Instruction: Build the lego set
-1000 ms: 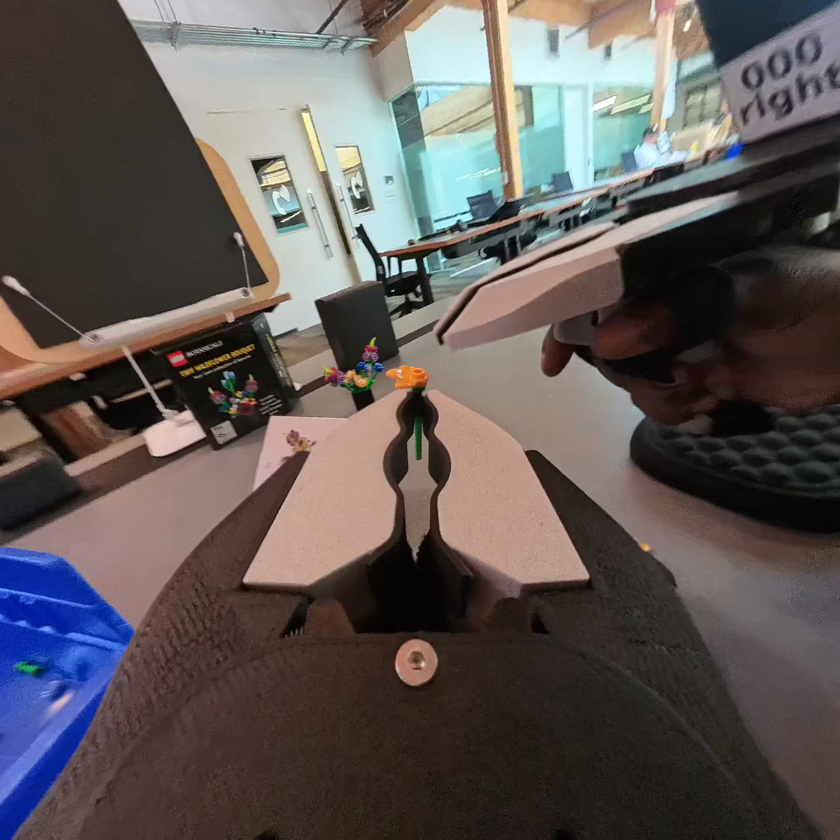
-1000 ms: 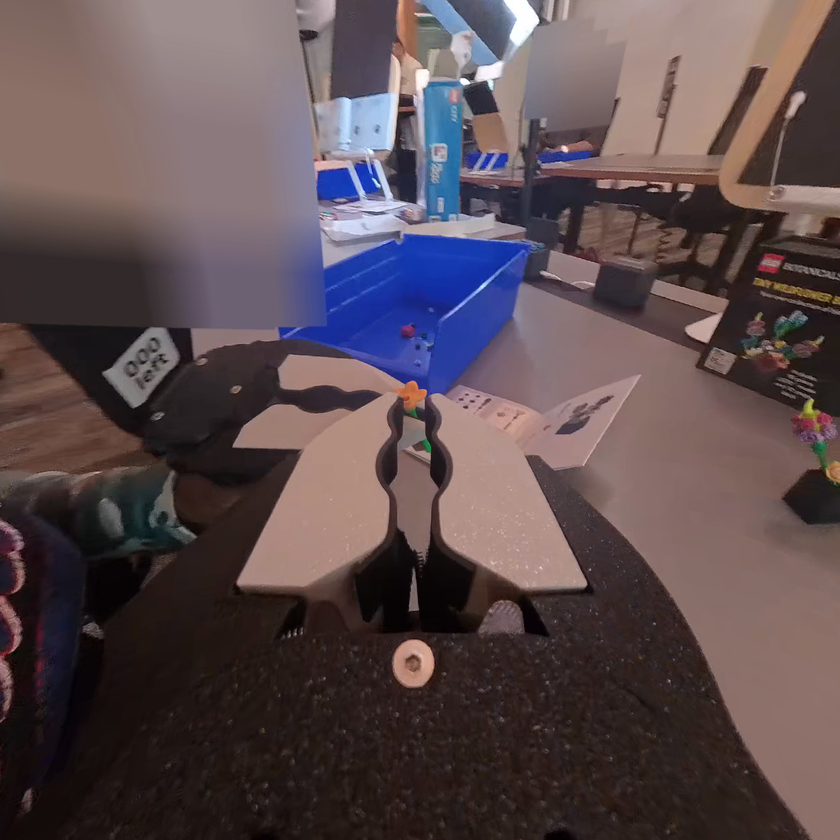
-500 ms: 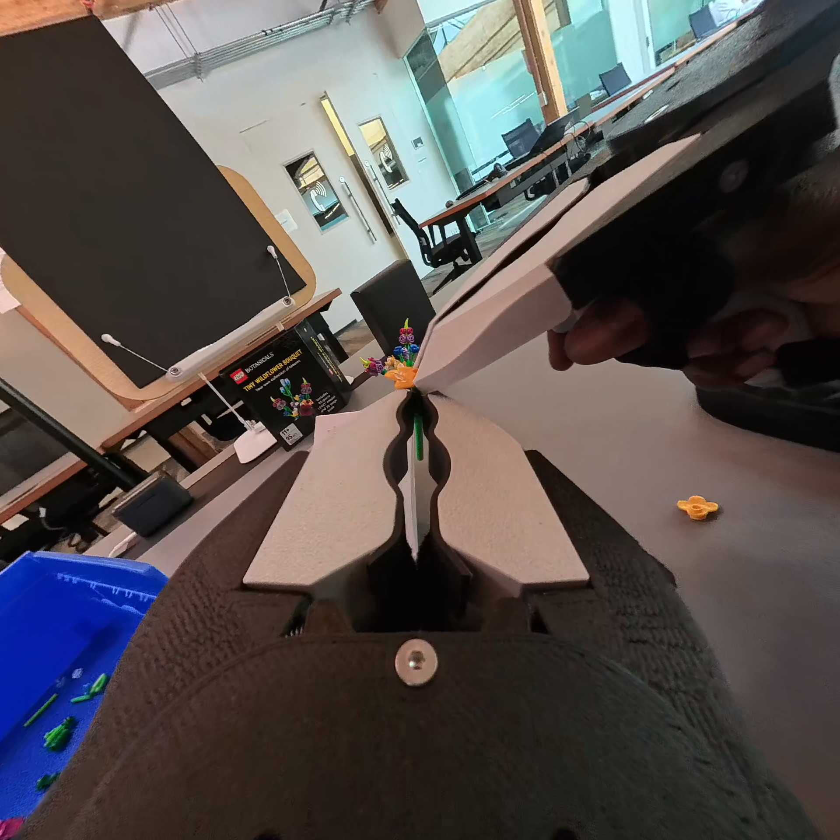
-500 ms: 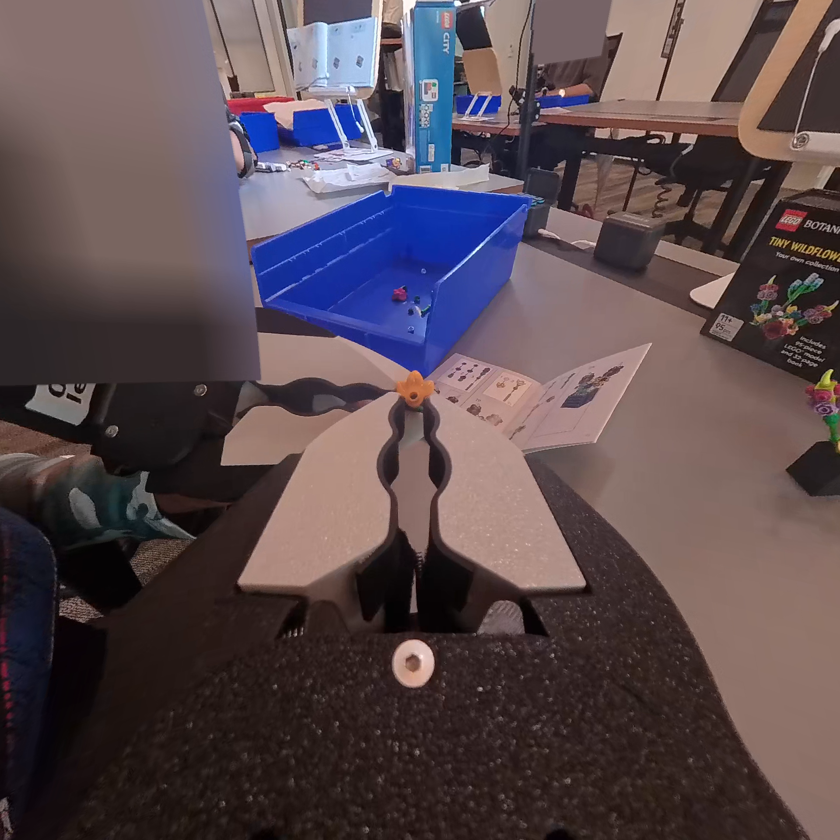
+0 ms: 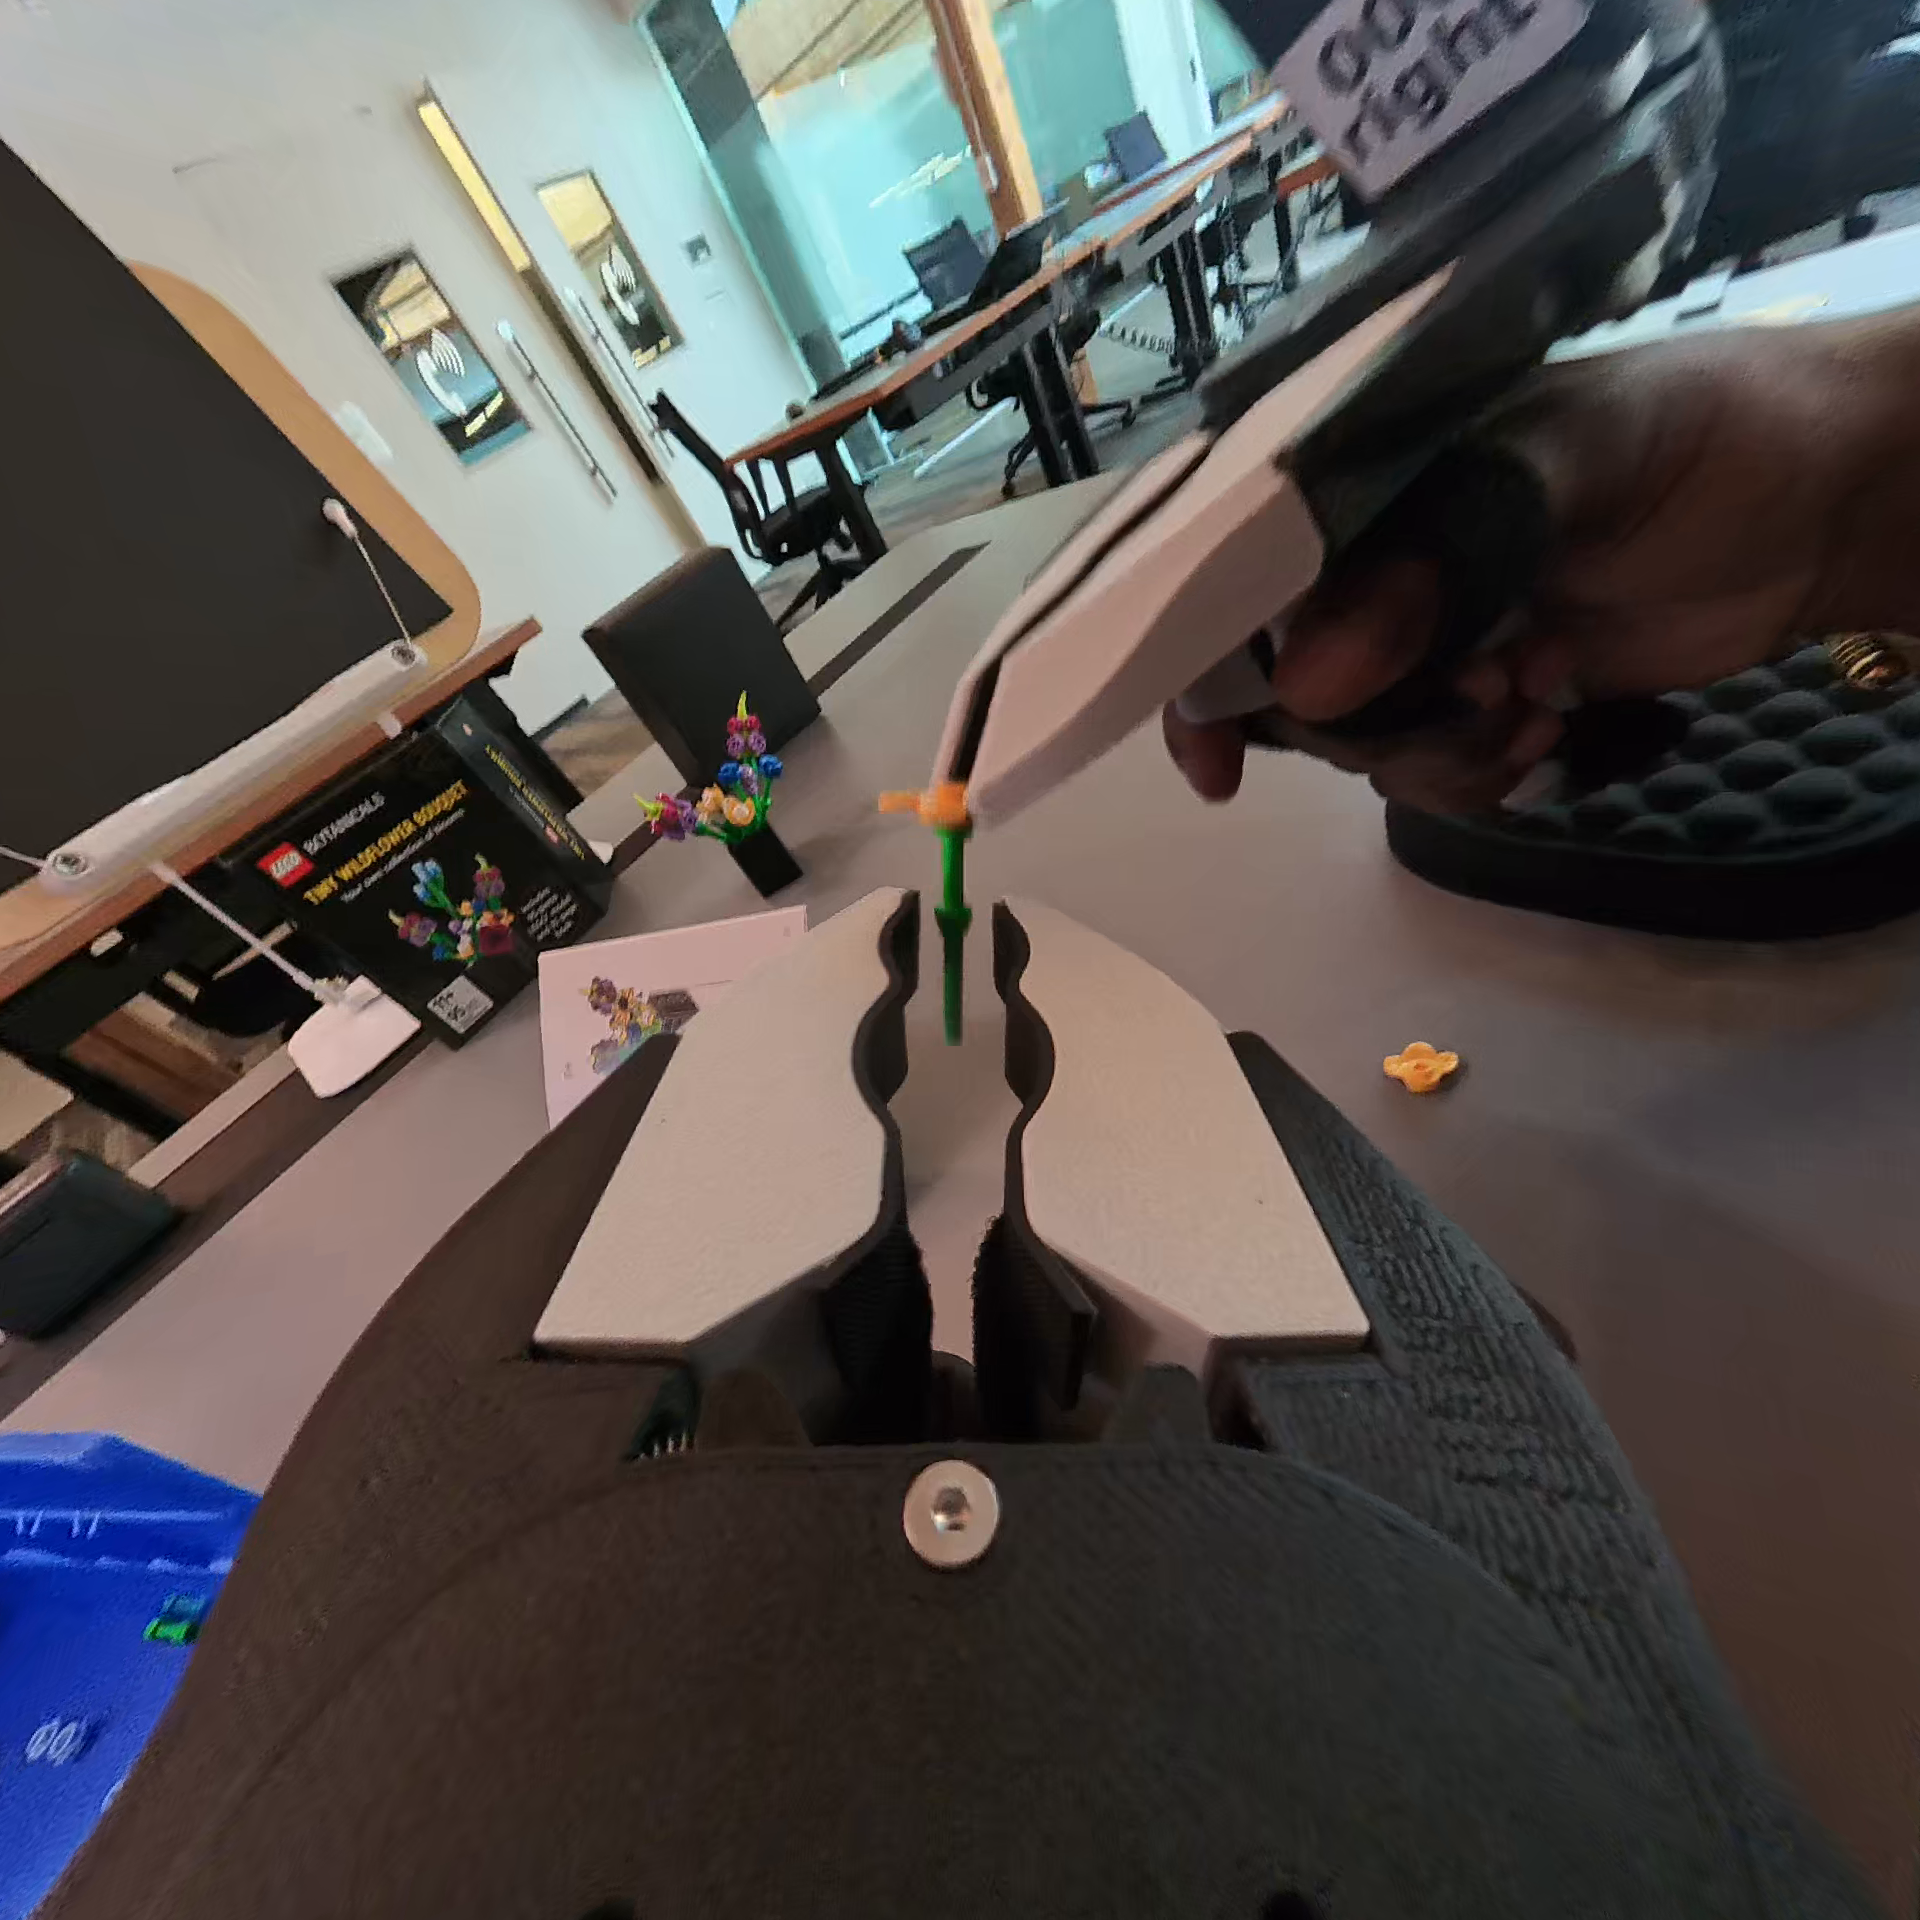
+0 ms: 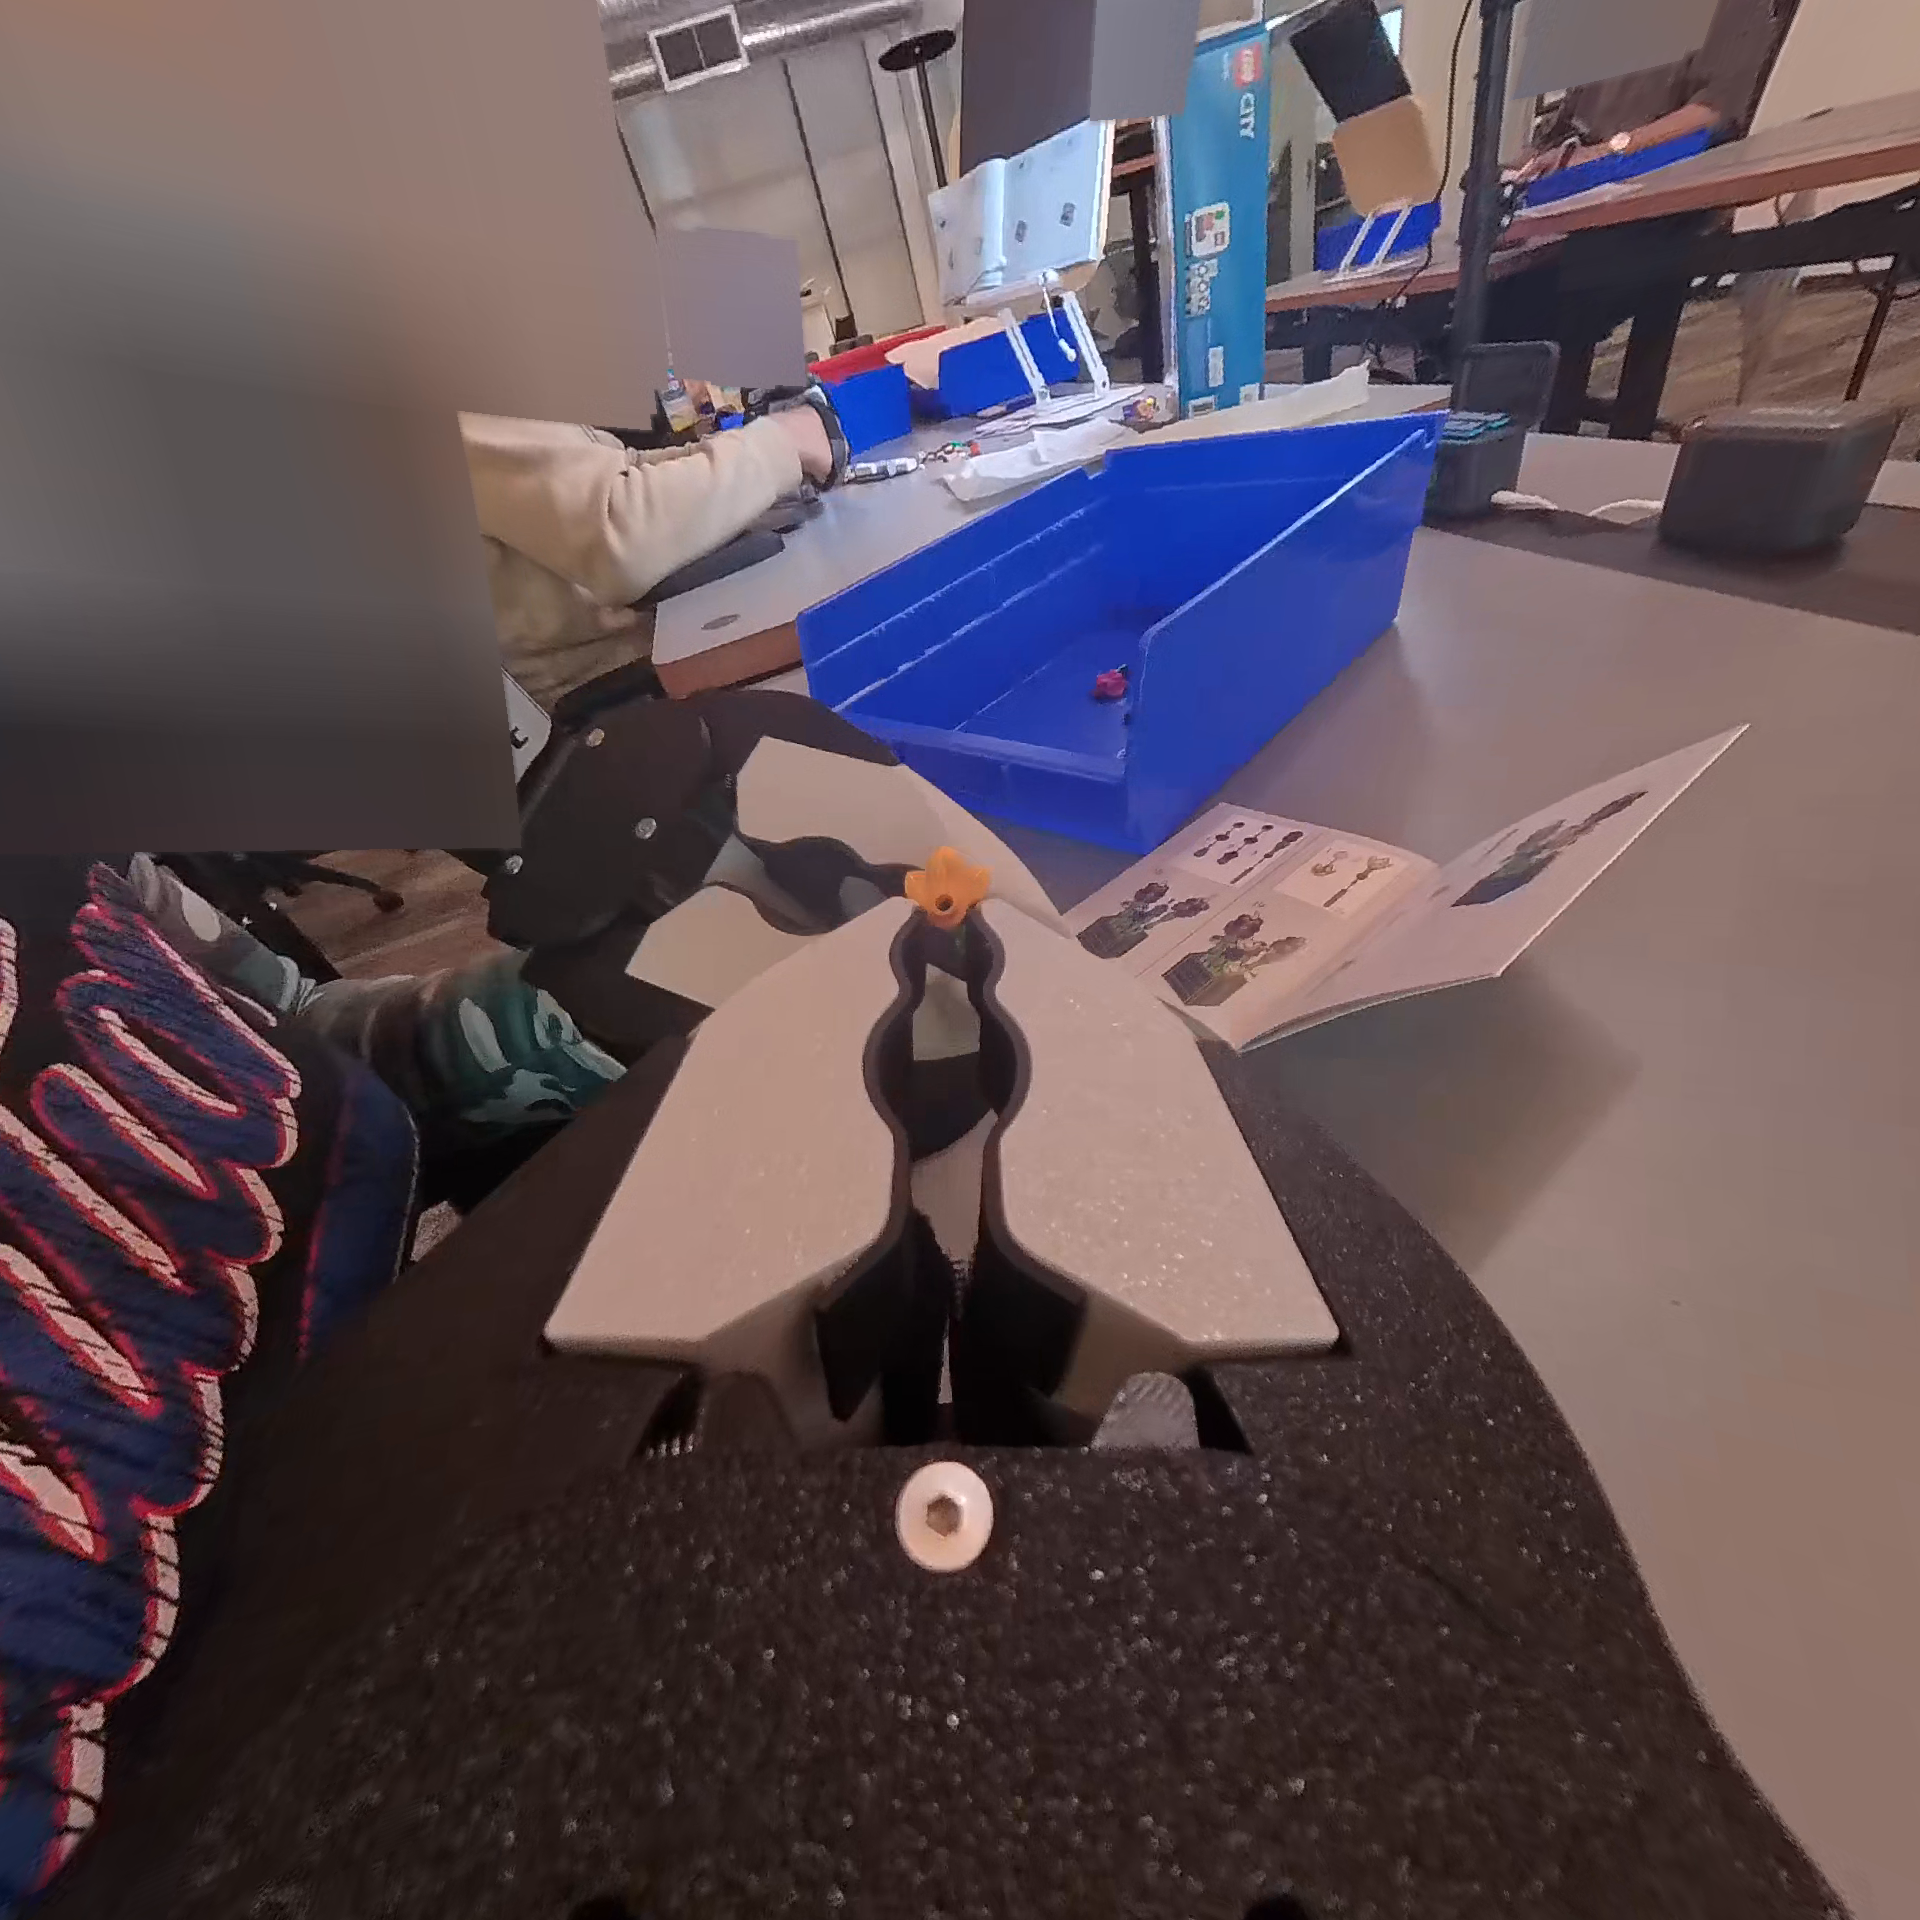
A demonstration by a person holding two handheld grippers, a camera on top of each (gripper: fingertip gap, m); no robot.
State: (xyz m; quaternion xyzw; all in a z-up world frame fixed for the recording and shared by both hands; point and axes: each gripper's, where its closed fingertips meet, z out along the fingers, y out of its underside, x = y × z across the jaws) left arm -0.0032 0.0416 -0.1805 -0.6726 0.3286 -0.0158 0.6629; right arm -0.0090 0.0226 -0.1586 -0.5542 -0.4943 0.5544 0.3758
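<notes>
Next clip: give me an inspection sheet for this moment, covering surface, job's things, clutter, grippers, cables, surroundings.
Surface: grey table, mostly bare.
Job's things: orange flower on a green stem; spare orange piece on the table; finished bouquet; open booklet; blue bin with a few loose pieces; set box.
Clutter: black foam pad; dark block behind the bouquet.
Grippers: right gripper shut on the flower; left gripper open, its jaws either side of the stem, apart from it.
Cables: nothing seen on the table.
Surroundings: office desks, chairs, people at other tables.
</notes>
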